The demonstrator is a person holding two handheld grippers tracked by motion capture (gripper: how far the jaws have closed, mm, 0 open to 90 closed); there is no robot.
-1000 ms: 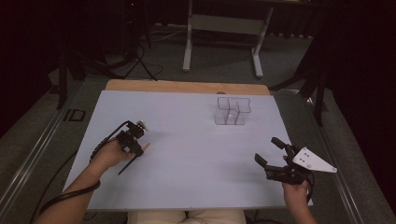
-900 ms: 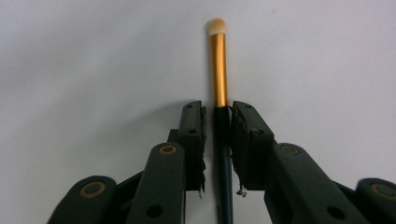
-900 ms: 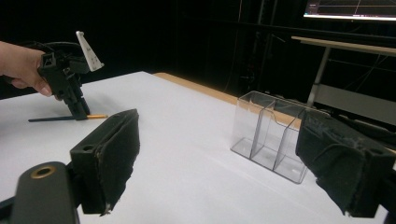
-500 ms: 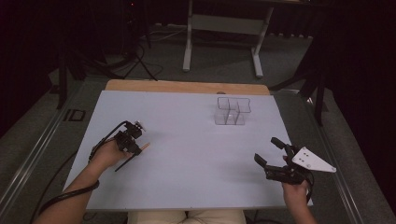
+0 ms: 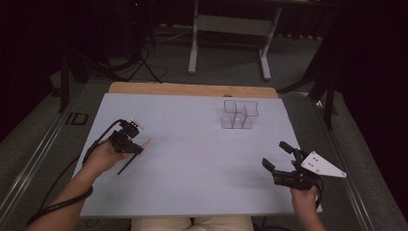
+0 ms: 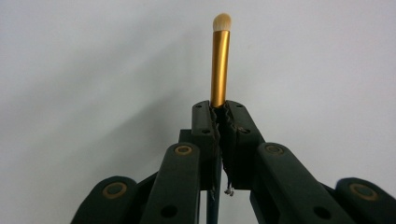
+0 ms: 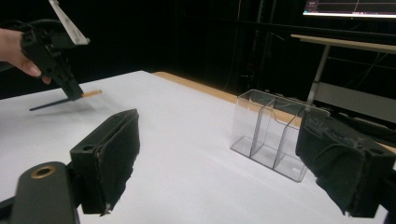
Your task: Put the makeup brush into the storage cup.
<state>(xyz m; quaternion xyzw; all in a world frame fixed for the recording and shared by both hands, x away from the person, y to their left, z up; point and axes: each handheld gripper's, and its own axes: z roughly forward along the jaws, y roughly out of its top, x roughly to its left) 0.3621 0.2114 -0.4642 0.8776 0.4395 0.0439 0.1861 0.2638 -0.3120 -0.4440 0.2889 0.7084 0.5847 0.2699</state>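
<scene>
Since the earlier frame, our left gripper (image 5: 137, 147) has lifted slightly at the left of the high view, its jaws just closing on the makeup brush (image 5: 131, 160), whose dark handle slants down toward the lower left over the white table (image 5: 192, 144). At lower right we hold the right gripper (image 5: 278, 156) spread wide, unmoved. The clear acrylic organizer (image 5: 239, 114) stands at upper centre-right, well apart from both.

Looking along the left gripper, we see its jaws pinching the brush's gold ferrule (image 6: 219, 70), bristles at top centre.

Looking along the right gripper, we see wide-apart pads (image 7: 116, 154), the organizer (image 7: 271, 135) at centre-right, and the left gripper (image 7: 74, 93) at upper left.
</scene>
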